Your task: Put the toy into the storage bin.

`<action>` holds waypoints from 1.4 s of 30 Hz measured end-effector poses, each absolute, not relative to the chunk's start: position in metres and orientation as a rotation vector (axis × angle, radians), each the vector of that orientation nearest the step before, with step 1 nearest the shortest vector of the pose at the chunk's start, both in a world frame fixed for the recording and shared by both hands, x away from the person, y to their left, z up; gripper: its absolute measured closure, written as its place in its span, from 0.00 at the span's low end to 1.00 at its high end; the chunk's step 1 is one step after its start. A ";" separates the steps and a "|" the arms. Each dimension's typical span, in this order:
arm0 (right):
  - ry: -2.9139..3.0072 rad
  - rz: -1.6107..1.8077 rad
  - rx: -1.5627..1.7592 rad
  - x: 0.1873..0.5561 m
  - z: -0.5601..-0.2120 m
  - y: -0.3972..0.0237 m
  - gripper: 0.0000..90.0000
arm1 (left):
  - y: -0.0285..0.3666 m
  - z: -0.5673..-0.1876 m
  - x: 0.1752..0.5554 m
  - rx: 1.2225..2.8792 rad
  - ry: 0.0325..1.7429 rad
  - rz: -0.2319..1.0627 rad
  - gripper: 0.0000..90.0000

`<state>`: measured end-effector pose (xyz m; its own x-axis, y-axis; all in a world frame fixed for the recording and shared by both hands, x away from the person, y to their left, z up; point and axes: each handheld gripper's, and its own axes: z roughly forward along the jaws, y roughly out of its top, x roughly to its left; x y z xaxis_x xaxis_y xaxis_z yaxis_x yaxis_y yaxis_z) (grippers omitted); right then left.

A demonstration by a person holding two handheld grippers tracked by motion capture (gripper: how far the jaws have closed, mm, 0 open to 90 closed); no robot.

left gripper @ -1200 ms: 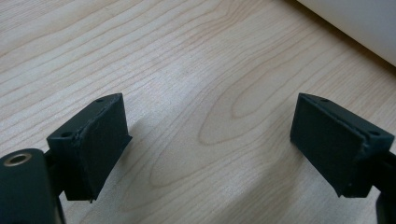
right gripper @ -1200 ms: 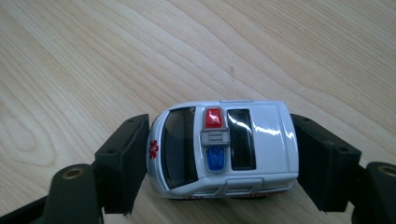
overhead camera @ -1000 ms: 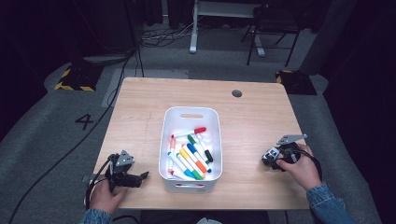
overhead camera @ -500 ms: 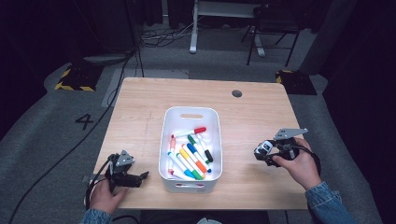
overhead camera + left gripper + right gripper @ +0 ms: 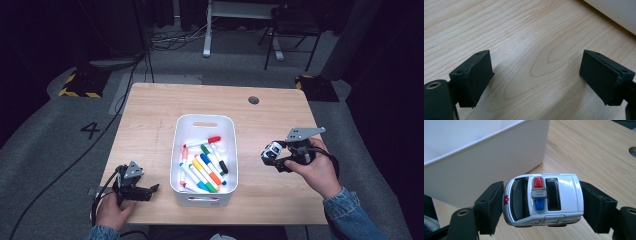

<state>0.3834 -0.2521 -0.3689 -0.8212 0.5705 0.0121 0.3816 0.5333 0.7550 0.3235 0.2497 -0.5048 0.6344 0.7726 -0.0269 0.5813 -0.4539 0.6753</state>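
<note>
The right gripper is clamping a small white toy ambulance with red and blue roof lights, carrying it above the table at the white plastic marker bin's three o'clock; dropping it in remains. The left gripper is idling open at seven o'clock.

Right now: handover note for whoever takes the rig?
Right gripper: shut on the toy car, off the table, beside the bin.
Left gripper: open, empty, low over the table left of the bin.
Bin holds markers.
Done: car picked up.
Left: probably drop the car in the bin, then release.
</note>
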 end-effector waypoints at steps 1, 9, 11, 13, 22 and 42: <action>2.538 1.177 0.792 0.383 -0.366 -0.249 0.29 | 0.250 -0.505 0.323 2.195 1.052 0.375 0.13; 2.563 1.221 0.720 0.379 -0.355 -0.227 0.29 | 0.250 -0.505 0.324 2.195 1.051 0.375 0.13; 2.575 1.242 0.685 0.377 -0.352 -0.215 0.29 | 0.250 -0.505 0.324 2.193 1.051 0.376 0.13; 2.574 1.243 0.676 0.377 -0.351 -0.213 0.29 | 0.250 -0.505 0.324 2.193 1.051 0.376 0.13; 2.624 1.330 0.588 0.375 -0.351 -0.168 0.29 | 0.250 -0.505 0.324 2.194 1.049 0.371 0.13; 2.799 1.127 0.370 0.371 -0.368 -0.123 0.29 | 0.250 -0.505 0.324 2.195 1.050 0.373 0.13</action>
<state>0.3710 -0.1234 -0.3679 -0.9653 0.2611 -0.0040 0.1855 0.6964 0.6932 0.3238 0.2498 -0.5048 0.6355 0.7716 -0.0282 0.5810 -0.4538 0.6756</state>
